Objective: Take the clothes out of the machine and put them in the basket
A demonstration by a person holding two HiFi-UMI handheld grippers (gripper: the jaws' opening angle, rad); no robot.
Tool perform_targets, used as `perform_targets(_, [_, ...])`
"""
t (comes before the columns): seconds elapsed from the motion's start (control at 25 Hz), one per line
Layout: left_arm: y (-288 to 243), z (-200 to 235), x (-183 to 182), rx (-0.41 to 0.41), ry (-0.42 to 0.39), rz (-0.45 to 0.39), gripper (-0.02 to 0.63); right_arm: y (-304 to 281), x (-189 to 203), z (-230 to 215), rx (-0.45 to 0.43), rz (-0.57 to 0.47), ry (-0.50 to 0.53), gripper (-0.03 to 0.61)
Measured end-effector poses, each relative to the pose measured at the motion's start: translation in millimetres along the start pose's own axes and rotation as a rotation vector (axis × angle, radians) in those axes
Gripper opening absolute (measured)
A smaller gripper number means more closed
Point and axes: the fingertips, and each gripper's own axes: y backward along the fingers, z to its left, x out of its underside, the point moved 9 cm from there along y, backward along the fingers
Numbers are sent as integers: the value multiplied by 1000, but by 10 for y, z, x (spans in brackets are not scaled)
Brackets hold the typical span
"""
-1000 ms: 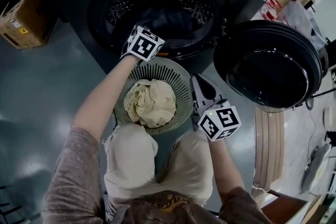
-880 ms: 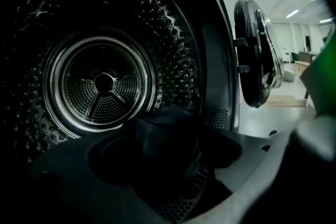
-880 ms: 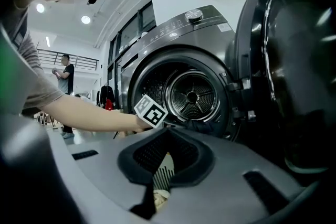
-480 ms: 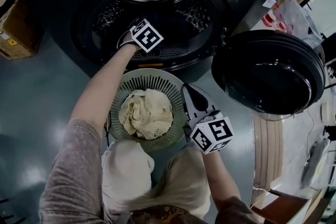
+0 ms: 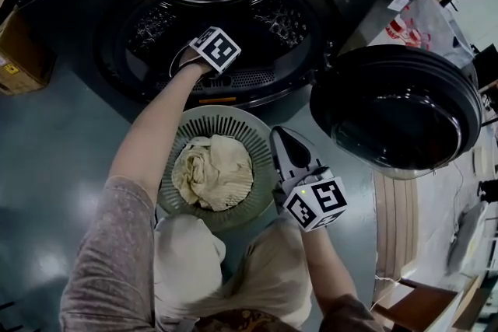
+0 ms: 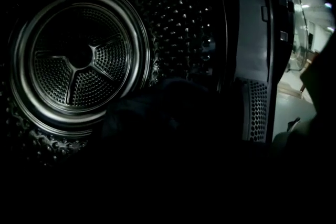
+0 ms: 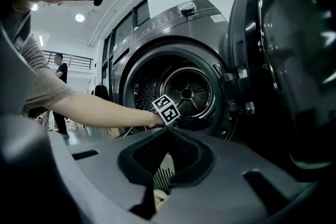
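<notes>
Well inside the drum mouth (image 5: 257, 78), a dark garment (image 6: 173, 113) is seen heaped low against the drum wall; no long axis can be told. It is reached by the left gripper (image 5: 212, 47), whose jaws have just been closing; in the darkness it cannot be told whether cloth is pinched. Open room is left round the forearm (image 5: 152, 132) within the mouth's rim. Just below the mouth, a beige cloth (image 5: 212, 173) lies crumpled in the basket (image 5: 263, 138). Right of the mouth, the door (image 5: 397, 109) is swung wide. The right gripper (image 5: 282, 140), clenched and empty, is held at the basket's rim.
</notes>
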Motion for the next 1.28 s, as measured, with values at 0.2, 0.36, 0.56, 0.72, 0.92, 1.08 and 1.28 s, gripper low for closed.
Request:
perform_targets(0.2, [97,-4,66,-38,37,-55,31,79,11,-30,18,0,1,-3])
perform_targets(0.36, [374,-95,7,-37,76,-177,28,164,-18,-68,32,-6,6,-3])
perform_targets(0.56, [1040,-290,-19,7,81,-286,28,232,-36,-24,12,-14,18,-3])
perform_targets(0.72, [1620,-558,92,47,95,-340,28,331,-84,-3,-1,-24,35,-3])
perform_targets(0.92, [2233,-944,342,107,142,-390,26,453,-139,31,-14,-38,45,-3])
perform_targets(1.08, [2565,-1253,502,133,154,-393,26,528,-160,36,-26,-53,42,-3])
perform_targets(1.28, [2857,-1483,633,173,192,-415,26,504,-174,58,-46,-67,41,-3])
